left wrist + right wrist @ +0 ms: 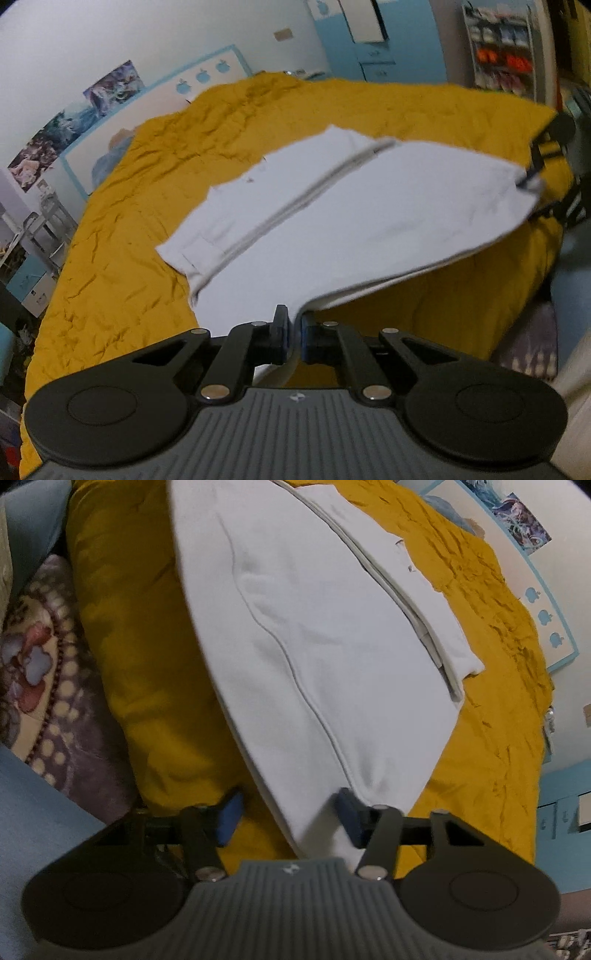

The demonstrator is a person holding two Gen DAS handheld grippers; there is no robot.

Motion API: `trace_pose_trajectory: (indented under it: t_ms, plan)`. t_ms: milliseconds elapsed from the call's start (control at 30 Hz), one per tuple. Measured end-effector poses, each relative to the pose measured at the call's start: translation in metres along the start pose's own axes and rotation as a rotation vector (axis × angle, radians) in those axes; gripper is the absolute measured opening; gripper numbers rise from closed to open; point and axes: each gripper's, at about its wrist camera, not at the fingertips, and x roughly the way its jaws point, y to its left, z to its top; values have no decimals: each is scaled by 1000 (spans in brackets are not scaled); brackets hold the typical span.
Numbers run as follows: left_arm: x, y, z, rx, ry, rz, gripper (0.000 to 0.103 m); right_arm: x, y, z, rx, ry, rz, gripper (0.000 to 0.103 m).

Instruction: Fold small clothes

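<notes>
A white garment [332, 206] lies spread on a mustard-yellow bedcover [140, 206], with its near half lifted off the bed. My left gripper [294, 332] is shut on the garment's near edge. In the right wrist view the same white garment [317, 635] rises from the bedcover [140, 657] toward my right gripper [290, 814], whose blue pads [229, 814] stand apart with the cloth's corner lying between them. The right gripper also shows in the left wrist view [532, 177] at the garment's far right corner.
A patterned purple blanket [40, 672] lies beside the bed's edge. A white and blue headboard [155, 122] with apple shapes stands behind the bed. Posters [74, 122] hang on the wall. A shelf rack [498, 48] stands at the far right.
</notes>
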Motion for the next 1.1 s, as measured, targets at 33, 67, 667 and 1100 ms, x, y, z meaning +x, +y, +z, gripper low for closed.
trace_pose_trajectory:
  t_ms: [33, 67, 667, 1100]
  plan:
    - [-1, 2, 3, -11, -4, 0, 7, -1, 2, 0, -9, 0, -16, 26]
    - [-2, 3, 5, -19, -8, 0, 7, -5, 1, 0, -16, -8, -29, 14]
    - [37, 79, 100, 20, -156, 271, 6, -60, -154, 99, 91, -315, -427, 0]
    - [172, 155, 177, 22, -128, 357, 7, 44, -320, 216, 210, -360, -486, 0]
